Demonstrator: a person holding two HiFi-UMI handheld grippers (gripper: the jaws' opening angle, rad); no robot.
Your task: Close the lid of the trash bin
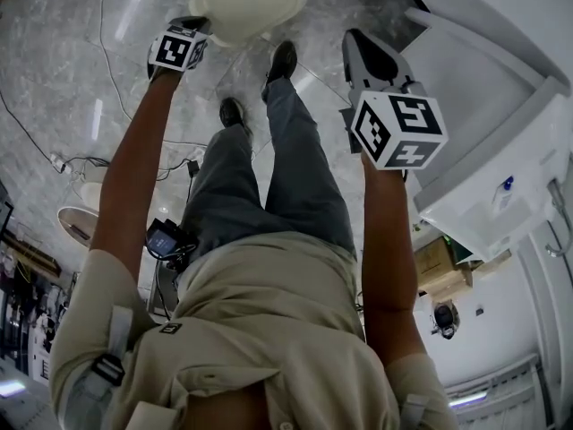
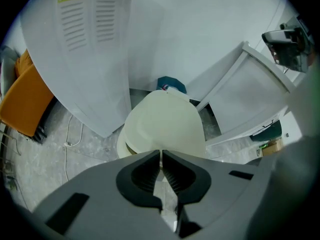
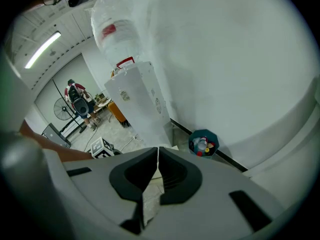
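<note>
"Grey plastic closed on grey plastic: is that how the left gripper point(image 2: 161, 155) is to be read?"

"It is. Its jaws are pressed together with nothing between them, and the tips are seen over the near edge of the lid point(image 2: 165, 121). Whether the lid is actually touched cannot be told."

"And where is the trash bin point(image 1: 246, 3) found?"

"On the marbled floor point(image 1: 63, 70), just beyond the forward shoe point(image 1: 282, 61), with the left gripper point(image 1: 183, 34) at its left side. The cream lid is laid down over the body; only a thin dark slit is seen under its near-left rim."

"What is shown of the right gripper point(image 3: 158, 151)?"

"Its jaws are likewise brought together, empty. In the head view the right gripper point(image 1: 367, 52) is held apart from the bin, beside the white cabinet point(image 1: 488, 141)."

"What is seen further out?"

"A teal tub point(image 3: 202, 144) filled with small bottles is set at the foot of the wall, behind the bin. A tall white appliance point(image 3: 140, 104) stands to the left of the tub, and cables point(image 1: 67, 161) are strewn over the floor at the left."
</note>
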